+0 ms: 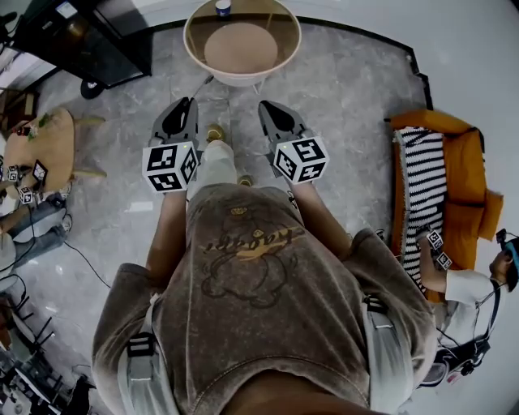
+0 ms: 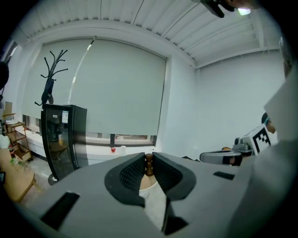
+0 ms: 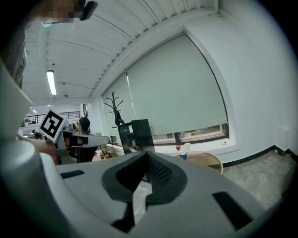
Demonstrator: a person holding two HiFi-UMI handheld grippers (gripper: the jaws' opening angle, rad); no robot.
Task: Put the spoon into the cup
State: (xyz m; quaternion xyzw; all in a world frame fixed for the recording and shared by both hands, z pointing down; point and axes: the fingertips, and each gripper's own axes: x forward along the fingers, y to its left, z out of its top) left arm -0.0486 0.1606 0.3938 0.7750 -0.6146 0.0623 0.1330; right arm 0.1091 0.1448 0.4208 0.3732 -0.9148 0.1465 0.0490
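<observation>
I stand on the grey floor with both grippers held out toward a round table (image 1: pixel 243 77). A white-and-blue cup (image 1: pixel 223 8) stands at the table's far side, and it also shows in the right gripper view as a small cup (image 3: pixel 183 152) on the table top (image 3: pixel 207 161). My left gripper (image 1: pixel 188 104) (image 2: pixel 148 160) is shut on the brown handle of the spoon (image 2: pixel 148 163). From the right gripper view the spoon (image 3: pixel 125 147) sticks out forward of the left gripper. My right gripper (image 1: pixel 268 105) (image 3: pixel 147 154) has its tips together with nothing between them.
A black cabinet (image 1: pixel 81 36) (image 2: pixel 63 139) and a coat stand (image 2: pixel 50 79) are at the far left. An orange sofa with a striped cloth (image 1: pixel 442 186) and a seated person (image 1: pixel 478 284) are to the right. A wooden chair (image 1: pixel 36 146) is on the left.
</observation>
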